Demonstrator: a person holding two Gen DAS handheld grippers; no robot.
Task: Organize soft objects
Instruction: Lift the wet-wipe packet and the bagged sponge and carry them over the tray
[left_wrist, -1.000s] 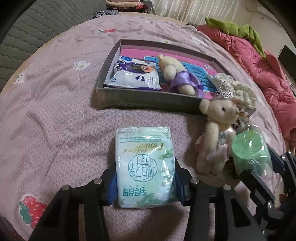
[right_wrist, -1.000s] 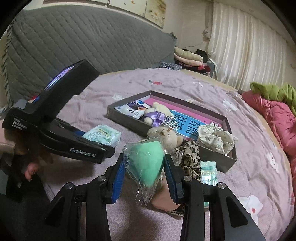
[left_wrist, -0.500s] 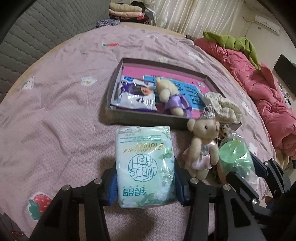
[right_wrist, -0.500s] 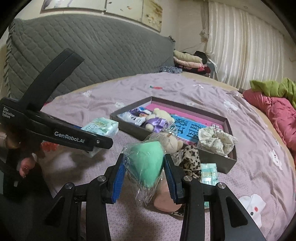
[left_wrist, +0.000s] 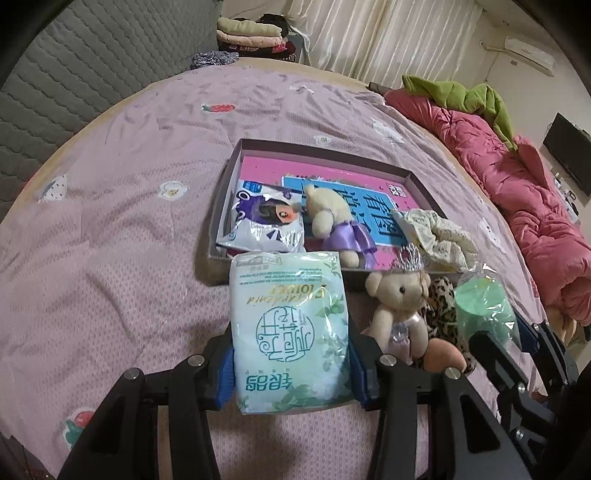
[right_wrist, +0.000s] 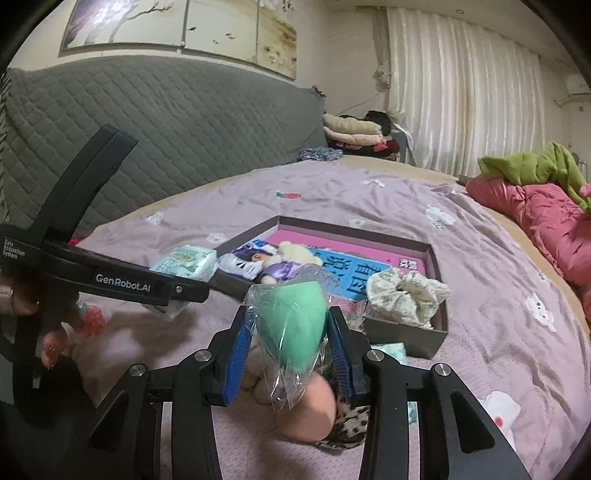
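My left gripper has its blue fingers clenched on the pale green tissue pack, held above the lilac bedspread just short of the shallow box, which contains a purple snack packet, a bear in a purple dress and a cream scrunchie. My right gripper grasps the bagged green sponge over a leopard-print scrunchie and a crowned bear lying beside the box.
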